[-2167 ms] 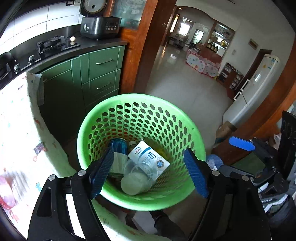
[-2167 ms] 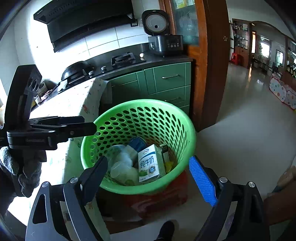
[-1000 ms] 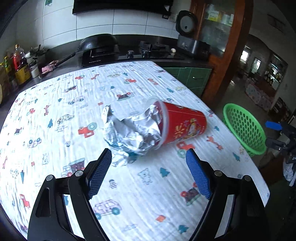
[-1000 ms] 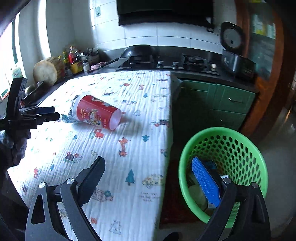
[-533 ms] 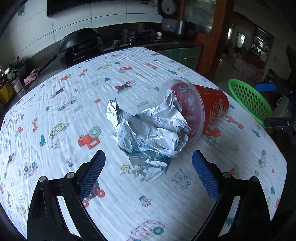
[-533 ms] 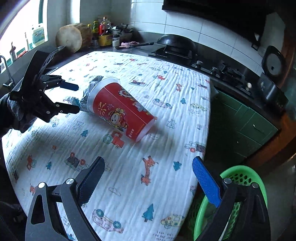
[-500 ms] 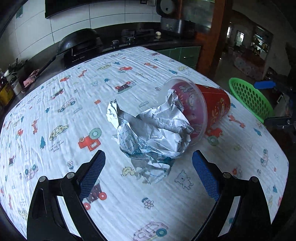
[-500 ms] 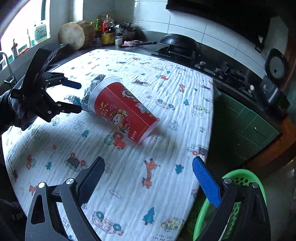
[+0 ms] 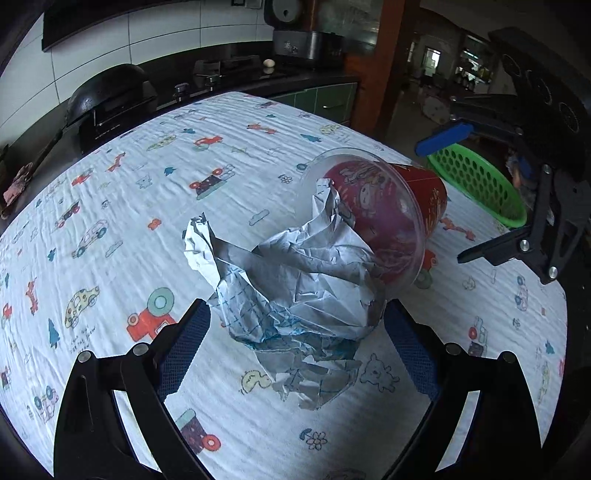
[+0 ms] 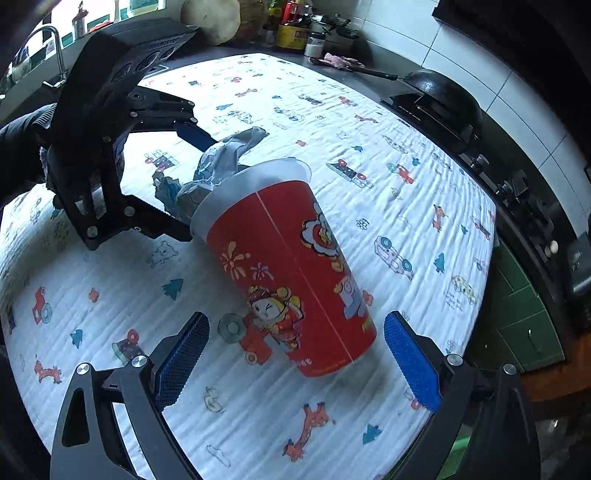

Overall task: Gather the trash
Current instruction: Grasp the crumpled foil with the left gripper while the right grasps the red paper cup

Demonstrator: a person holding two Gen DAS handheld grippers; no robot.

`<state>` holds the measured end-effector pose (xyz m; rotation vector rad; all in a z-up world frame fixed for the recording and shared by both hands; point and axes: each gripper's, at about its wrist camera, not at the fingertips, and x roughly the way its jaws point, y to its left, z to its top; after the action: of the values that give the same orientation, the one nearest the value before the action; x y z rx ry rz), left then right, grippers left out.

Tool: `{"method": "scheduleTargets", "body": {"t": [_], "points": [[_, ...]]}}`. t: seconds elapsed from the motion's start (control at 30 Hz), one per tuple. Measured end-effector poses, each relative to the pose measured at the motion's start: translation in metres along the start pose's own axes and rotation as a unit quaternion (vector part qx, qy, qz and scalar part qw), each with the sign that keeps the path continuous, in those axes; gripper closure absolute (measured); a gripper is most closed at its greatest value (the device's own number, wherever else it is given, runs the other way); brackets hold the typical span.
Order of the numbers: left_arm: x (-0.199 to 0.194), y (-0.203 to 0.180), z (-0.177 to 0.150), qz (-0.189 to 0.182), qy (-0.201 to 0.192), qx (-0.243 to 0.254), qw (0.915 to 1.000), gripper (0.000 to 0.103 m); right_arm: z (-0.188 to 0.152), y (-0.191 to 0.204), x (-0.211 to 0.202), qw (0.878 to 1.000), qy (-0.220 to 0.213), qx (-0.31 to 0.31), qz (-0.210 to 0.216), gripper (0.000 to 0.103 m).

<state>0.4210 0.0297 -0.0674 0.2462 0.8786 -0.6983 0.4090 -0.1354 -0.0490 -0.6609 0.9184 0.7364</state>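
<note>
A red paper cup (image 10: 291, 266) with cartoon prints lies on its side on the table; it also shows in the left wrist view (image 9: 384, 218). Crumpled white paper (image 9: 295, 280) spills from its mouth and shows in the right wrist view (image 10: 218, 162). My left gripper (image 9: 295, 347) is open, its fingers either side of the paper, and shows in the right wrist view (image 10: 184, 181). My right gripper (image 10: 295, 350) is open around the cup's base end and shows in the left wrist view (image 9: 454, 195). The green trash basket (image 9: 476, 177) stands beyond the table's right edge.
The table wears a white cloth (image 9: 129, 206) printed with cars and trees. A stove with a black wok (image 9: 107, 92) runs behind it. Green cabinets (image 10: 524, 317) stand right of the table. Bottles and jars (image 10: 295, 29) crowd the far counter.
Both grippers left the basket and swung to the table, then closed in: the left on the crumpled paper, the right on the cup's base. Cup and paper have not moved.
</note>
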Motion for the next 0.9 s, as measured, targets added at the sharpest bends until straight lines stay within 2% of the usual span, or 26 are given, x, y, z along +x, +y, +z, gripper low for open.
{"method": "scheduleTargets", "body": {"t": [0.1,0.17,0.2,0.3,0.43,0.5,0.6,0.73,0.9], "points": [[0.004,0.003,0.003,-0.01,-0.002,0.007,0.9999,0.01,0.009,-0.002,0.013,1.0,0.009,-0.014,0.007,0.011],[0.007,0.007,0.002,-0.019,-0.004,0.007,0.9998,0.013,0.013,-0.001,0.02,1.0,0.015,-0.025,0.011,0.011],[0.008,0.008,0.001,-0.025,-0.004,0.009,0.9996,0.02,0.016,0.0,0.023,0.999,0.017,-0.03,0.011,0.011],[0.008,0.007,-0.001,-0.037,-0.008,0.01,0.9992,0.032,0.021,0.005,0.031,0.999,0.022,-0.042,0.015,0.011],[0.004,0.009,-0.003,-0.04,-0.019,0.001,0.999,0.043,0.024,0.011,0.036,0.998,0.019,-0.051,0.01,0.011],[0.001,0.012,-0.004,-0.041,-0.023,-0.011,0.9988,0.047,0.022,0.013,0.035,0.999,0.016,-0.051,0.001,0.016],[-0.008,0.012,-0.005,-0.035,-0.028,-0.028,0.9986,0.054,0.02,0.01,0.032,0.999,0.015,-0.037,-0.008,0.03],[-0.021,0.006,-0.009,-0.024,-0.037,-0.04,0.9982,0.062,0.01,0.009,0.022,1.0,0.01,-0.01,-0.01,0.033],[-0.033,0.0,-0.014,-0.003,-0.04,-0.062,0.9973,0.065,-0.007,0.016,0.003,0.999,-0.006,0.028,-0.015,0.033]]}}
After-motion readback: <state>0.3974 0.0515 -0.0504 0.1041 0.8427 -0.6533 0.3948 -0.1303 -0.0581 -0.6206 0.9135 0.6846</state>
